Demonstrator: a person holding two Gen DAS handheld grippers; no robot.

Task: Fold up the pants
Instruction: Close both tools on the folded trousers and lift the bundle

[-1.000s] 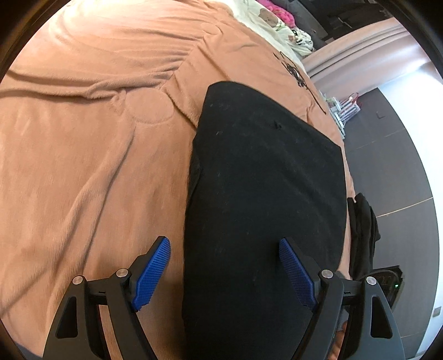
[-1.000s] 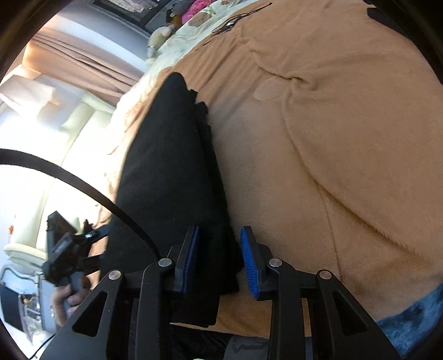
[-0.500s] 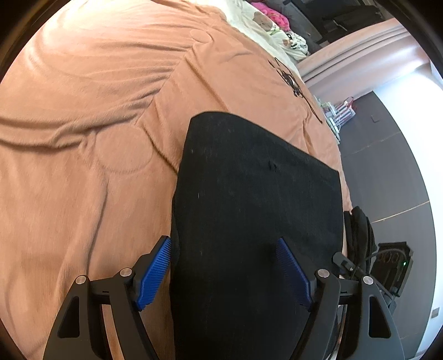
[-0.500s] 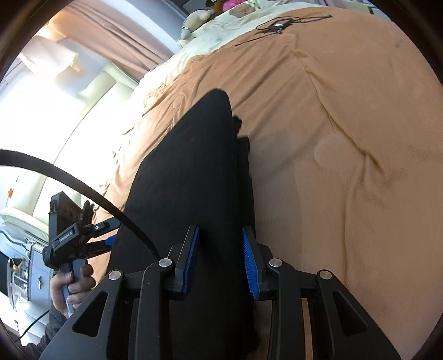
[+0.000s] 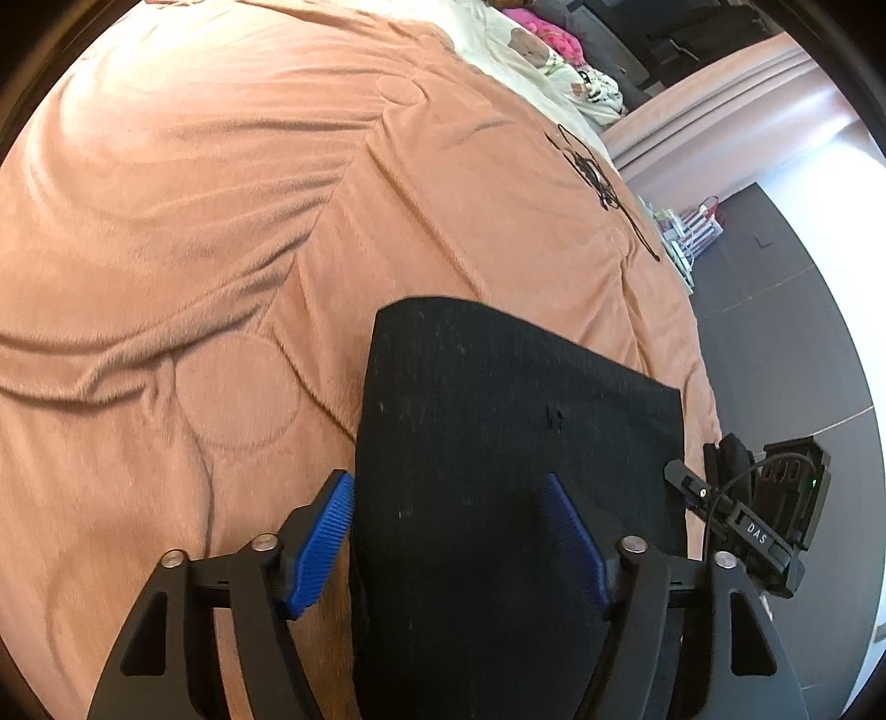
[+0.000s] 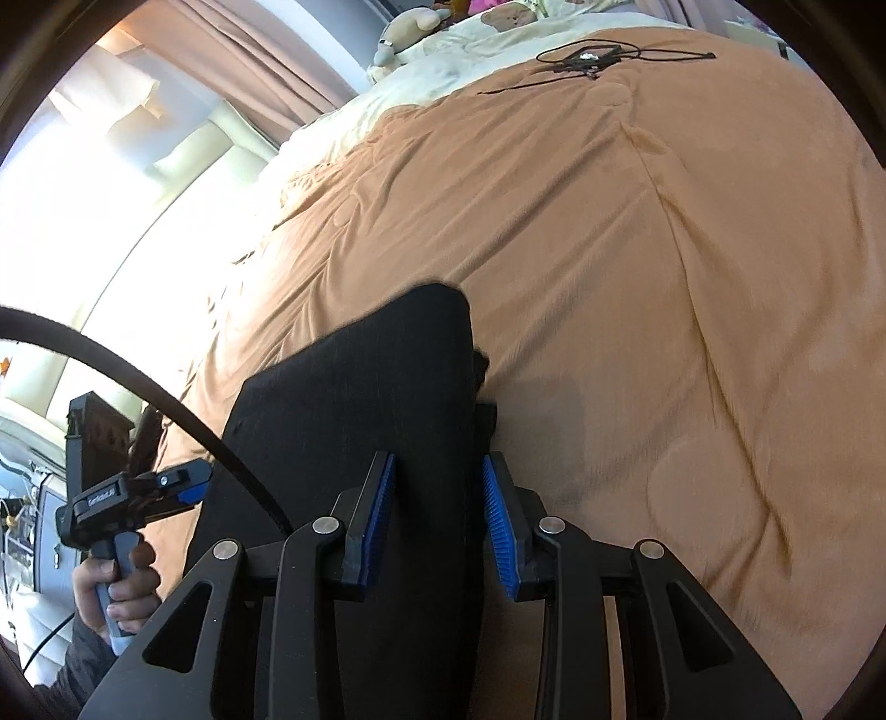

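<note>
Black folded pants (image 5: 498, 421) lie along an orange-brown blanket (image 5: 221, 221) and run back between the jaws of both grippers. My left gripper (image 5: 446, 487) straddles the near part; its jaws are closing, the left pad at the cloth's edge and the right pad over the cloth, which spreads past it. In the right wrist view my right gripper (image 6: 437, 462) is shut on the right-hand edge of the pants (image 6: 376, 387), blue pads on both sides of the fabric. A hand (image 6: 122, 581) holds the left gripper (image 6: 183, 487) at the far left.
A thin black cable (image 6: 592, 55) lies on the far part of the blanket, with cream bedding and plush toys (image 6: 410, 27) beyond. The bed edge and dark floor (image 5: 775, 310) are to the right in the left wrist view. A thick black cord (image 6: 166, 399) crosses the right wrist view.
The far end of the pants has slid nearer to me across the blanket. The left jaws have narrowed. The right wrist view has rolled and swung, with the pants still between its pads.
</note>
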